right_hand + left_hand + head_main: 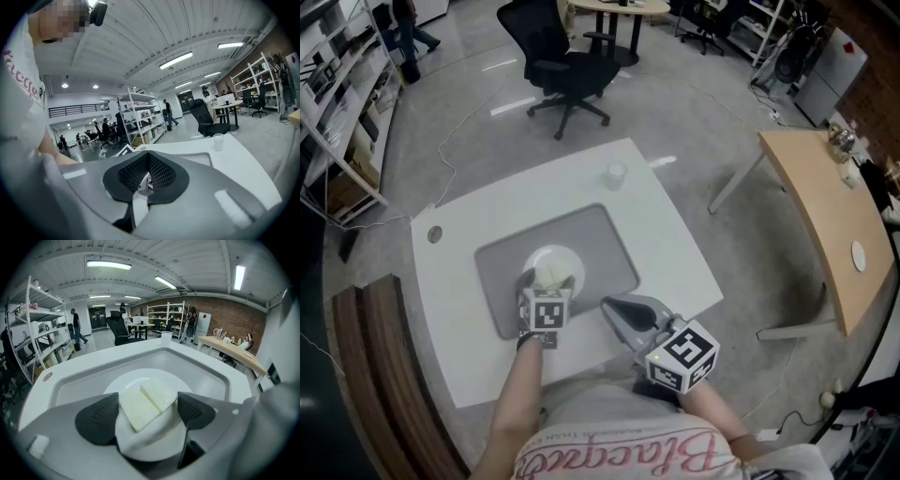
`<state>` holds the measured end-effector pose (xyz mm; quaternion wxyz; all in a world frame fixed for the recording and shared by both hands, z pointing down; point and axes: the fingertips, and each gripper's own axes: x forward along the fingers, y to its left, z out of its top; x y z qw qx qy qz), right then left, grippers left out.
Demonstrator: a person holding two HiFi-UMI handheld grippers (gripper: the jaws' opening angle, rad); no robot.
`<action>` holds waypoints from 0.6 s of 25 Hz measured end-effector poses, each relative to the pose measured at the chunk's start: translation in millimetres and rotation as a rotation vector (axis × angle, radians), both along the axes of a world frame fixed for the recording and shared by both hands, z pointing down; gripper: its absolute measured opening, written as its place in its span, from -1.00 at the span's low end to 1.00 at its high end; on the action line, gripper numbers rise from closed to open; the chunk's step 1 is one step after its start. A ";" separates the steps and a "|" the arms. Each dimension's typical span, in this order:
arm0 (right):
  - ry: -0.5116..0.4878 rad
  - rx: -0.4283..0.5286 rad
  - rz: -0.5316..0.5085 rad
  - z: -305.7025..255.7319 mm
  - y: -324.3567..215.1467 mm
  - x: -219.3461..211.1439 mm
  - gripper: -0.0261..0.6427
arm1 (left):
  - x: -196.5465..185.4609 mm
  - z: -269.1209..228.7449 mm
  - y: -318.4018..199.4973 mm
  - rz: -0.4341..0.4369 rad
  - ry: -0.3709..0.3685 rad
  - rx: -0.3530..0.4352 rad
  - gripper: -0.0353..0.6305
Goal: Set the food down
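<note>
The food (150, 401), two pale yellowish slabs lying side by side, is held between the pads of the left gripper (148, 414). Its jaws are closed onto the slabs, with one dark ribbed pad pressed to each side. The slabs are kept directly over a round white plate (125, 380), towards its near edge. Whether their underside touches the plate cannot be made out. Nothing else is seen on the plate.

The plate is set in the middle of a grey rectangular tray (602, 234) with a raised rim. The tray is placed on a white table (661, 220). A small translucent cup (615, 174) is stood upright at the far edge of the table, well apart from the tray. A small round metal disc (435, 234) is let into the left corner of the table.

The right gripper (148, 173) is held at the near edge of the table, just beside the tray and to the right of the plate. Its jaws are pressed together with nothing between them.

Around the table a polished grey floor is seen. A black office chair (562, 56) is stood beyond the table, a wooden-topped table (830, 216) to the right, and white shelving (337, 84) to the left. A brick wall (225, 319) is seen at the back of the room.
</note>
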<state>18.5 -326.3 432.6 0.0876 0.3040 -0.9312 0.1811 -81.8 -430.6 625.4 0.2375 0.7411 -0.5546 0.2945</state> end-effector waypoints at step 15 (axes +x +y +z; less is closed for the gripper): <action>-0.026 0.058 -0.001 -21.6 11.0 -9.0 -0.92 | -14.0 -124.9 29.3 -0.015 0.030 0.261 0.25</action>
